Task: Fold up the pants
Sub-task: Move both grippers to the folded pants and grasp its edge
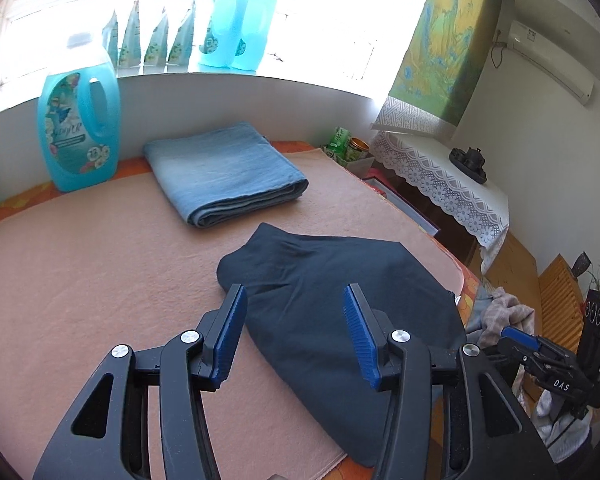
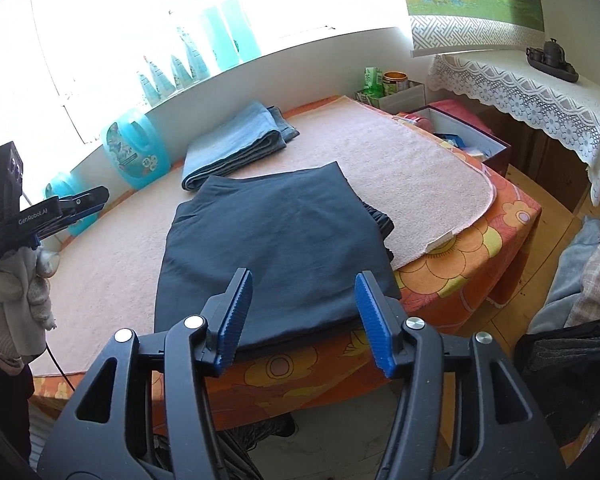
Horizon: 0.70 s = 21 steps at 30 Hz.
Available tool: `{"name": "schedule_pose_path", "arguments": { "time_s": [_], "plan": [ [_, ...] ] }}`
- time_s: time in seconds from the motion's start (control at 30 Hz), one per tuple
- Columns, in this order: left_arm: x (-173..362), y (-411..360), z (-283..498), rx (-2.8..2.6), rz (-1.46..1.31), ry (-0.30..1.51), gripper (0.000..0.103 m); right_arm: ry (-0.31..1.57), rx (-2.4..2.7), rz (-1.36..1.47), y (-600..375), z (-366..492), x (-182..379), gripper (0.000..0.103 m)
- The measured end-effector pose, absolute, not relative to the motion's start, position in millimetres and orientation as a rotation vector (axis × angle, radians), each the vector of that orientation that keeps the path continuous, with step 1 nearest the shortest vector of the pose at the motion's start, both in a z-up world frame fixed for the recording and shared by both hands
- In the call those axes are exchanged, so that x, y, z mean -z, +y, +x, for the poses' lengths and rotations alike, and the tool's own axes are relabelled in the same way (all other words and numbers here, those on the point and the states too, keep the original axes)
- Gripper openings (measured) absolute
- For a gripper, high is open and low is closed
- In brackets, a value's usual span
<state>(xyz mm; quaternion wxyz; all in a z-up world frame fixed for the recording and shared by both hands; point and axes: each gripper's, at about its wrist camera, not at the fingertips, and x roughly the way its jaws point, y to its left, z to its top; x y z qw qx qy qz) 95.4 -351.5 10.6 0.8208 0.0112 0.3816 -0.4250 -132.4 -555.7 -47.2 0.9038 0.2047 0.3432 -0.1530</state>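
Observation:
Dark navy pants (image 1: 332,300) lie folded flat on the pink blanket (image 1: 100,280) near the table's front right corner; they also show in the right wrist view (image 2: 276,240). My left gripper (image 1: 296,300) is open and empty, hovering just above the pants' near edge. My right gripper (image 2: 304,284) is open and empty, held off the table's front edge before the pants. The right gripper also shows at the right of the left wrist view (image 1: 540,348). The left gripper shows at the left of the right wrist view (image 2: 80,204), held by a gloved hand.
Folded light-blue jeans (image 1: 224,172) lie at the back of the blanket. A teal detergent bottle (image 1: 78,128) stands back left, more bottles on the sill. An open box (image 2: 460,132) and a lace-covered side table (image 2: 520,92) are right. Clothes (image 2: 580,272) pile on the right.

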Motion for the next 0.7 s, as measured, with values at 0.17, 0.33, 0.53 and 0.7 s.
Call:
{"name": "schedule_pose_path", "arguments": {
  "time_s": [0.17,0.33,0.53,0.7],
  "plan": [
    [-4.9,-312.2,79.2,0.866,-0.029,0.825,0.057,0.745,0.292,0.387,-552.7,-135.1,46.0,0.079],
    [-0.5,-279.0,62.4,0.831,-0.080,0.842,0.057,0.743,0.264,0.387,-555.8,-143.6,46.6,0.080],
    [3.7,-260.8,59.1,0.822,-0.140,0.879,0.057,0.733,0.254,0.349,-561.9,-140.4,40.1,0.083],
    [17.9,-271.6,62.9,0.835,-0.133,0.917,0.057,0.784,0.197,0.341,-580.8,-111.0,43.1,0.091]
  ]
}}
